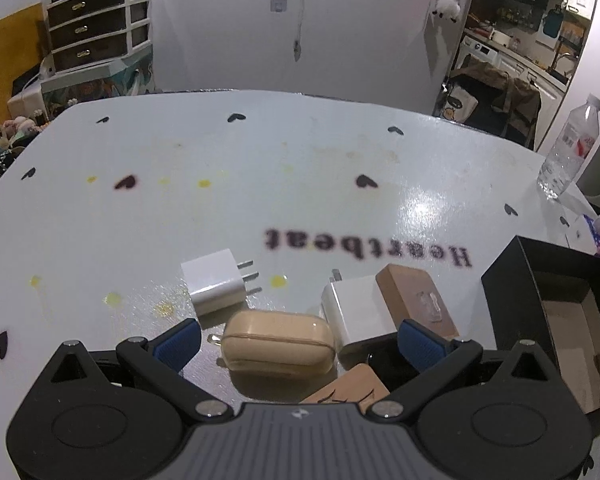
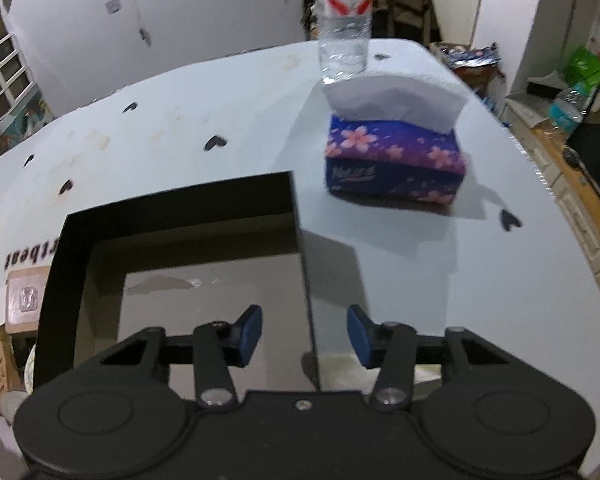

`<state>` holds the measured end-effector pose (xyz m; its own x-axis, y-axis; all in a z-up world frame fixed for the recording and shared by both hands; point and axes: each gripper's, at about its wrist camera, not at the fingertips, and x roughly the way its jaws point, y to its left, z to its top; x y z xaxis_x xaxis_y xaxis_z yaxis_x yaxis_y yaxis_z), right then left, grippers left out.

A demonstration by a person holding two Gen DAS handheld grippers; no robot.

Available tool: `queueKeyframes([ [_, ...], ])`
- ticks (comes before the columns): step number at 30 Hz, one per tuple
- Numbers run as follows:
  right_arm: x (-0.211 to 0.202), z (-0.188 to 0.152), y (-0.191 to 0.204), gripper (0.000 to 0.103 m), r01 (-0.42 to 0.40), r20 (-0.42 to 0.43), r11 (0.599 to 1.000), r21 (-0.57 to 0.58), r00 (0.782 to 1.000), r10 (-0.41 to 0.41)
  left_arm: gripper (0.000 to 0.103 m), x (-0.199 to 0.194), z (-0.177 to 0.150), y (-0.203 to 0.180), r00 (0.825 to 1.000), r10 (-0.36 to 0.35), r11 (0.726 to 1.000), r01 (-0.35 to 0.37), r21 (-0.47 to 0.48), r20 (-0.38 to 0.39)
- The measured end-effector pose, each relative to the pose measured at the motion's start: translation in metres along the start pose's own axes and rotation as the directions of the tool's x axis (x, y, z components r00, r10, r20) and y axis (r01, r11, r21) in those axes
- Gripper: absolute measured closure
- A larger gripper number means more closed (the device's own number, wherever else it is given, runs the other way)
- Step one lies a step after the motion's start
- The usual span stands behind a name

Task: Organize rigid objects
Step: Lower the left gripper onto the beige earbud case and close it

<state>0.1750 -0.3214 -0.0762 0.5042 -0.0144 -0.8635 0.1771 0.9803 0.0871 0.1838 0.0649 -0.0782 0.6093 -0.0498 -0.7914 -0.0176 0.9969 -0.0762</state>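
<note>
My left gripper is open, its blue pads either side of a beige earbud case on the table. A small white charger lies beyond it to the left. A larger white charger and a brown wooden block lie to the right, with another engraved wooden piece close under the gripper. An open black box stands at right. My right gripper is open, straddling the right wall of that black box. The brown block shows left of the box.
The white table has heart prints and "Heartbeat" lettering. A purple tissue pack and a water bottle stand beyond the box; the bottle is at the table's far right edge. Drawers and clutter lie beyond the table.
</note>
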Motion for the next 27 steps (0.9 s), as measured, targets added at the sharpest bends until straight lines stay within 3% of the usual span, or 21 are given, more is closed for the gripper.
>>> queueKeyframes([
  [4, 0.007, 0.004, 0.005, 0.080, -0.015, -0.025, 1.000, -0.020, 1.000, 0.014, 0.000, 0.008, 0.000, -0.002, 0.999, 0.002, 1.000, -0.002, 0.002, -0.032],
  [10, 0.013, 0.007, 0.004, 0.096, 0.033, -0.056, 0.999, -0.034, 0.998, -0.035, 0.001, 0.018, 0.001, 0.002, 0.998, 0.015, 1.000, -0.015, 0.000, -0.060],
  [21, 0.014, 0.007, 0.004, 0.098, 0.050, -0.065, 0.998, -0.034, 0.997, -0.052, 0.017, 0.037, 0.006, 0.014, 0.993, -0.007, 0.995, 0.019, 0.098, -0.116],
  [27, 0.014, 0.007, 0.005, 0.098, 0.060, -0.064, 0.998, -0.024, 0.996, -0.062, 0.017, 0.039, 0.006, 0.017, 0.993, -0.027, 0.990, 0.043, 0.132, -0.118],
])
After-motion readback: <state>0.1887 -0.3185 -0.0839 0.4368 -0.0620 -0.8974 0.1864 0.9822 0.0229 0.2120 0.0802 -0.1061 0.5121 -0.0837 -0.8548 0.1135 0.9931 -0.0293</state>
